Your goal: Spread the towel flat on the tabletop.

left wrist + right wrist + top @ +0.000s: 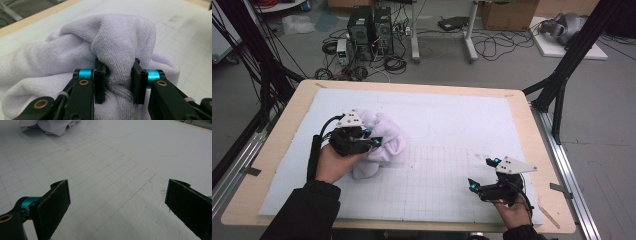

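A: What's the biggest thing here?

B: The light wooden table [282,130], covered almost to its edges by a white foam mat with a faint drawn grid [452,125]. A bare wood margin runs all round the mat.

A: And where's the cloth?

B: The crumpled pale lilac terry towel [379,142] lies on the mat's left half, well in from the mat's edges. The mat to the right of the towel and beyond it is open.

A: The grippers?

B: The left gripper [374,142] is clenched on a raised fold of the towel [117,47]; its pads [99,82] press the fold from both sides. The right gripper [482,174] hovers near the mat's front right corner, well apart from the towel, jaws spread wide and holding nothing [117,202].

A: Anything in the way?

B: Between the towel [52,126] and the right gripper there is only gridded mat.
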### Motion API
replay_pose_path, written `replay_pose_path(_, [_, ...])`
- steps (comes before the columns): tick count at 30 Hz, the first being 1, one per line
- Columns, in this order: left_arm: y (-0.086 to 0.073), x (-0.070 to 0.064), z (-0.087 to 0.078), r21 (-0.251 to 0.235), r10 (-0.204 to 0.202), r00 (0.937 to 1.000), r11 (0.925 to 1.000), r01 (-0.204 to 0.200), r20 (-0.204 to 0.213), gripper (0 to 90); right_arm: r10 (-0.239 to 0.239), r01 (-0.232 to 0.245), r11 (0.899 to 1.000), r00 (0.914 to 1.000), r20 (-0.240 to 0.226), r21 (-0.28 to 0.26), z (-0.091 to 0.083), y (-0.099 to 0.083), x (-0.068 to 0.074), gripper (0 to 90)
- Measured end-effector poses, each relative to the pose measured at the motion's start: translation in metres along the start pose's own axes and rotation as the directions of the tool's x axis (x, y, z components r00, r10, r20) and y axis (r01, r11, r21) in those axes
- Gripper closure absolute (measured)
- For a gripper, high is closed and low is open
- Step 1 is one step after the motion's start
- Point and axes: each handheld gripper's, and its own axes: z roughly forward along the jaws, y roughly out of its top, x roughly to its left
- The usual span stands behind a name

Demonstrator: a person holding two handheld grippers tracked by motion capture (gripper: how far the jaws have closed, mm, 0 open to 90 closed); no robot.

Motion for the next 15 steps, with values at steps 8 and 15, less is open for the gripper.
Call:
replay_pose_path(8, [0.027, -0.028, 0.009, -0.026, 0.057, 0.9958, 0.9981, -0.055, 0.072, 69.7, 0.004, -0.004, 1.000, 1.0000, -0.002, 0.003, 0.000, 0.000, 0.000, 5.0])
replay_pose_path(15, [0.038, -0.055, 0.023, -0.037, 0.102, 0.9856, 0.9945, -0.098, 0.135, 69.4, 0.000, 0.000, 1.000, 1.0000, -0.005, 0.002, 0.000, 0.000, 0.000, 5.0])
